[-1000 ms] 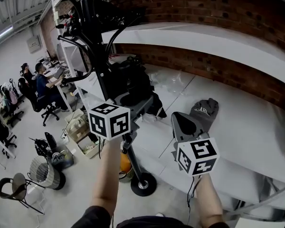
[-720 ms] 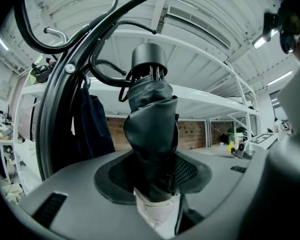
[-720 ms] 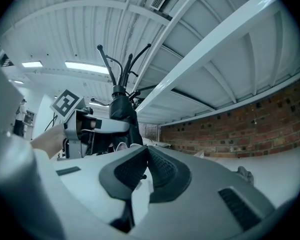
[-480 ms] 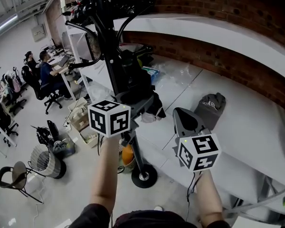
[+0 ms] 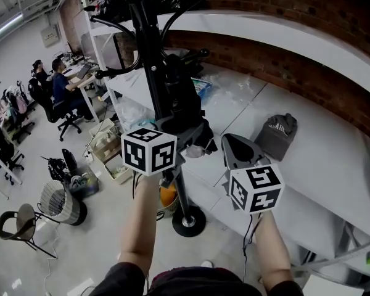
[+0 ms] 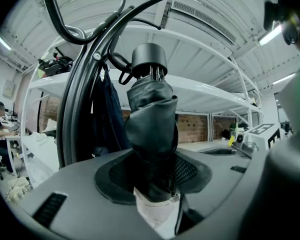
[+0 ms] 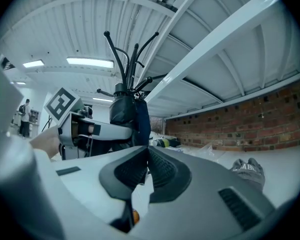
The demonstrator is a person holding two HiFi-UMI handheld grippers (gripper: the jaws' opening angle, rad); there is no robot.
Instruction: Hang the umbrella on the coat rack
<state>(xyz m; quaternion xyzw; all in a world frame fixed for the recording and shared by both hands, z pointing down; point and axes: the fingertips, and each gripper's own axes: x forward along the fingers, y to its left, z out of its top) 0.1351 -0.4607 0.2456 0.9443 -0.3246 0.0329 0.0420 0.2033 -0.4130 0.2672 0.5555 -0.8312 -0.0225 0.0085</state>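
The folded black umbrella (image 6: 150, 119) stands upright between the jaws of my left gripper (image 6: 152, 184), which is shut on its lower part. Its round black end cap (image 6: 149, 60) points up, with a thin strap loop (image 6: 123, 77) beside it near the rack. The black coat rack (image 6: 77, 94) rises just left of the umbrella, and its curved hooks arch overhead. In the head view the umbrella (image 5: 180, 97) is right against the rack's pole (image 5: 153, 73). My right gripper (image 7: 146, 156) is shut and empty, a little to the right of the left gripper (image 7: 90, 129).
The rack's round base (image 5: 188, 221) stands on the floor by a long white table (image 5: 320, 177) with a grey cap (image 5: 276, 134) on it. A brick wall runs behind. People sit at desks (image 5: 58, 88) at far left; a wire bin (image 5: 58, 203) and chair stand on the floor.
Both hands have sunk a little with the umbrella still in the left gripper. The rack's pole now sits further right and closer in the head view.
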